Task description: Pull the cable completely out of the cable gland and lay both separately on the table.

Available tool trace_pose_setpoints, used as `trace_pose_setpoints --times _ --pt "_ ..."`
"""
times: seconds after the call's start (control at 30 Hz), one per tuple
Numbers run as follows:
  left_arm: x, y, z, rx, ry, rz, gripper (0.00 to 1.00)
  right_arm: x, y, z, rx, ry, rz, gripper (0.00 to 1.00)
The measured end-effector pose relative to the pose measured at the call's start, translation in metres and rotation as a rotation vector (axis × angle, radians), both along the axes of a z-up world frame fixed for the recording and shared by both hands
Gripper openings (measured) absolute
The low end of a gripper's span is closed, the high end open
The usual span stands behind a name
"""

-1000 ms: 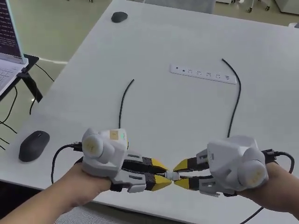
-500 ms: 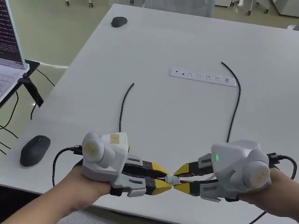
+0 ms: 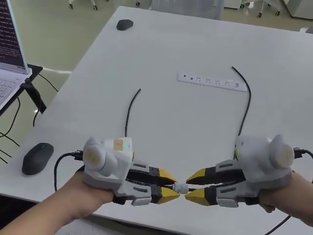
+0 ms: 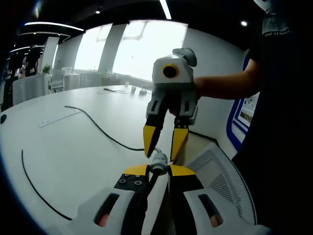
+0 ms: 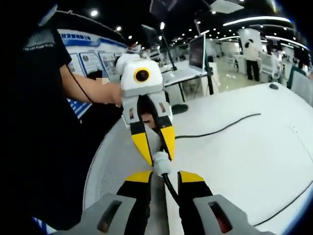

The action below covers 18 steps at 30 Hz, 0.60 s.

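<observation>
A small white cable gland (image 3: 180,187) hangs in the air over the table's near edge, between the two grippers, which point at each other tip to tip. My left gripper (image 3: 172,186) is shut on the gland (image 4: 158,160), whose round end sits at its yellow tips. My right gripper (image 3: 190,187) faces it from the right. In the right gripper view a short black cable (image 5: 170,188) leaves the gland (image 5: 161,160) and runs back between my right gripper's (image 5: 161,176) own jaws, which are shut on it.
A white power strip (image 3: 212,80) lies mid-table, with a loose black cable (image 3: 129,110) to its left and another black cable (image 3: 247,103) to its right. A dark mouse (image 3: 37,157) sits near left, another mouse (image 3: 124,24) far back. A laptop (image 3: 7,49) stands off the table's left side.
My right gripper has rolled about its own axis, so its round knob has come from low right to the top. The gland stays between the tips; the left gripper has barely moved.
</observation>
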<state>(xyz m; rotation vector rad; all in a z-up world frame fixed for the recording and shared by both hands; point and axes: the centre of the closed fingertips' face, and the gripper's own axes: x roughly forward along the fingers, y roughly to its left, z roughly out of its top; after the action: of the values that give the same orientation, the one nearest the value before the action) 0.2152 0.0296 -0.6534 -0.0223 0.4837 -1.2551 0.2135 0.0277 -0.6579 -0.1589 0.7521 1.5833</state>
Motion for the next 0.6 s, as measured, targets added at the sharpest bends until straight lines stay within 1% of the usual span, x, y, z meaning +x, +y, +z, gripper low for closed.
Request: trace_pose_setpoints --times 0.03,0.1,0.13,0.17,0.2,0.23,0.3,0.33,0.4,0.43,0.5,0.6 --pt "0.0004 0.0001 -0.0001 -0.001 0.000 0.001 0.15 0.0016 0.0005 0.0005 0.015 0.019 -0.009 0.16" --pt "0.0008 0.0003 0.0002 -0.002 0.001 0.003 0.15 0.0044 0.0011 0.0027 0.044 0.079 -0.035 0.14" --pt "0.0016 0.0008 0.0011 -0.005 -0.001 0.006 0.15 0.0045 0.0014 0.0036 0.059 0.121 -0.042 0.14" --pt "0.0016 0.0012 0.0012 -0.006 0.000 0.005 0.15 0.0047 0.0018 0.0044 0.068 0.144 -0.046 0.14" --pt "0.0020 0.0017 0.0010 -0.003 -0.005 0.005 0.15 0.0049 0.0022 0.0047 0.078 0.156 -0.042 0.14" --pt "0.0026 0.0024 0.0009 0.000 -0.008 0.007 0.15 0.0064 0.0029 0.0058 0.097 0.177 -0.046 0.13" --pt "0.0025 0.0027 0.0018 -0.003 -0.006 0.005 0.15 0.0055 0.0046 0.0091 0.124 0.244 -0.051 0.13" --pt "0.0025 0.0027 0.0023 -0.005 -0.006 0.005 0.15 0.0059 0.0047 0.0092 0.129 0.261 -0.052 0.14" --pt "0.0024 0.0026 0.0032 -0.005 -0.009 0.002 0.15 0.0063 0.0050 0.0085 0.132 0.261 -0.043 0.12" --pt "0.0022 0.0024 0.0035 -0.006 -0.009 -0.001 0.15 0.0060 0.0062 0.0083 0.136 0.269 -0.043 0.11" --pt "0.0030 0.0028 0.0032 -0.003 -0.011 -0.001 0.15 0.0019 0.0067 0.0080 0.138 0.299 -0.025 0.09" --pt "0.0039 0.0041 0.0022 -0.003 -0.010 -0.003 0.14 0.0021 0.0079 0.0079 0.154 0.313 -0.027 0.09"
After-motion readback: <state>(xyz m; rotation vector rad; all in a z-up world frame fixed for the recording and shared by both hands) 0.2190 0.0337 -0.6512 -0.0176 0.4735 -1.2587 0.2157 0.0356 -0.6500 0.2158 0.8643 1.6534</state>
